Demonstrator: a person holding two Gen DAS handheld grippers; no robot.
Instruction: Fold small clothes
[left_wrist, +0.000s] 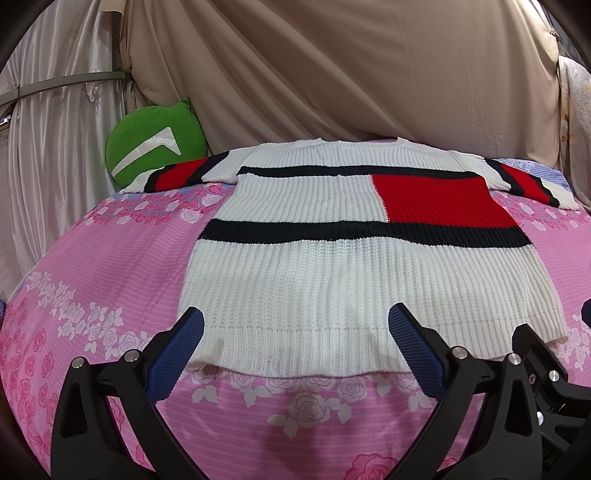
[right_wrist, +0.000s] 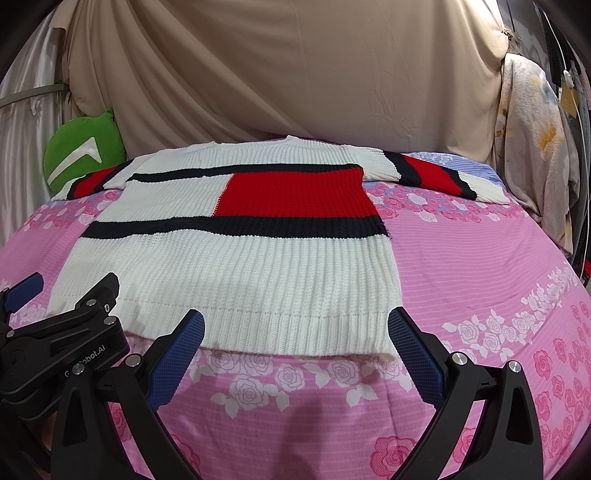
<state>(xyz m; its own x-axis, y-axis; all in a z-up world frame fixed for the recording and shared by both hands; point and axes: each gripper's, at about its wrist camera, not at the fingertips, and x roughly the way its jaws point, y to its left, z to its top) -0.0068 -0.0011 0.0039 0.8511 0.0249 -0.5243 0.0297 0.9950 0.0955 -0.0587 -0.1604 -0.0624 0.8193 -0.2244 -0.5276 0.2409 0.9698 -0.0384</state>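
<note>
A white knit sweater with black stripes and a red block lies flat on the pink floral bed sheet, hem nearest me, sleeves spread at the far end. It also shows in the right wrist view. My left gripper is open and empty, its blue-padded fingers just over the hem's left part. My right gripper is open and empty over the hem's right part. The right gripper's black body shows at the lower right of the left wrist view; the left gripper's body shows at the lower left of the right wrist view.
A green round cushion leans at the far left of the bed. Beige drapes hang behind the bed. A floral cloth hangs at the far right. The pink sheet extends right of the sweater.
</note>
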